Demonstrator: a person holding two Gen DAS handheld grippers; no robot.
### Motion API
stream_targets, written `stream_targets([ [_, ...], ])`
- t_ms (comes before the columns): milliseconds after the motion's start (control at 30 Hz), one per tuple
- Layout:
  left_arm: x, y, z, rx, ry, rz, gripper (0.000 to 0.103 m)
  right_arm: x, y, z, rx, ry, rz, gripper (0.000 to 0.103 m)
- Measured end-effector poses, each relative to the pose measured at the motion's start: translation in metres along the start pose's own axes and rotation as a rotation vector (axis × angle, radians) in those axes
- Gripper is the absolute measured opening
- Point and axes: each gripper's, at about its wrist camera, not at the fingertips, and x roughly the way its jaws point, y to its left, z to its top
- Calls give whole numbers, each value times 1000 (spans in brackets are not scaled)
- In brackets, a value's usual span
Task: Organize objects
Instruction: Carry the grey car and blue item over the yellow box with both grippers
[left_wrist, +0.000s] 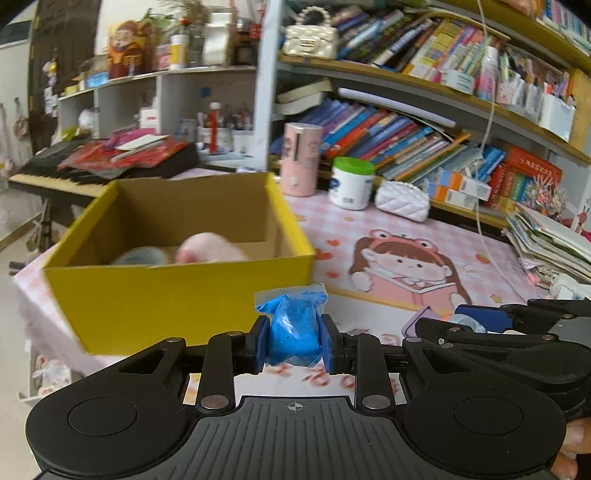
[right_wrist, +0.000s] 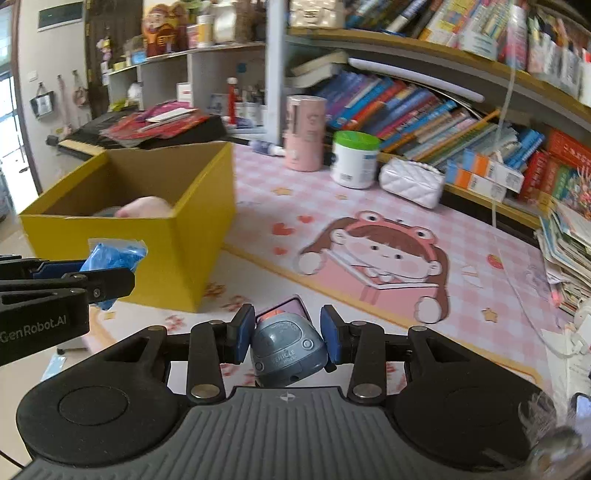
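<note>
Yellow cardboard fills the left wrist view: the box (left_wrist: 177, 280) sits ahead and to the left of your left gripper (left_wrist: 293, 341), open at the top, with a pink soft thing (left_wrist: 210, 249) and a roll of tape (left_wrist: 142, 256) already lying inside. So part of the sorting looks done. Your left gripper is clenched on a blue bag (left_wrist: 293, 328), both pads pressing its sides, and it hangs above the mat (left_wrist: 424, 236), short of the box's near wall. To its right, your right gripper (left_wrist: 476, 321) shows edge-on.

From the right wrist view, your right gripper (right_wrist: 288, 339) grasps a grey toy car (right_wrist: 286, 349), pinched between the blue pads and carried clear of the mat. The box (right_wrist: 147, 229) stands ahead and to the left of it, with your left gripper (right_wrist: 74, 273) and its blue bag (right_wrist: 114, 254) in between, nearer the box wall.

Judging from this, two things are in hand and neither is in the box yet. Left over near the shelf, far ahead: a pink tube (right_wrist: 304, 133), a green-lidded jar (right_wrist: 354, 158) and a white purse (right_wrist: 412, 181), if those count.
</note>
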Motion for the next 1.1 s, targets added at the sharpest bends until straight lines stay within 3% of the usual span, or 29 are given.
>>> stream_targets([
  [400, -47, 59, -18, -52, -24, 50, 26, -28, 74, -9, -55, -29, 43, 37],
  [1100, -88, 110, -36, -36, -52, 50, 26, -55, 143, -23, -66, -58, 57, 37],
])
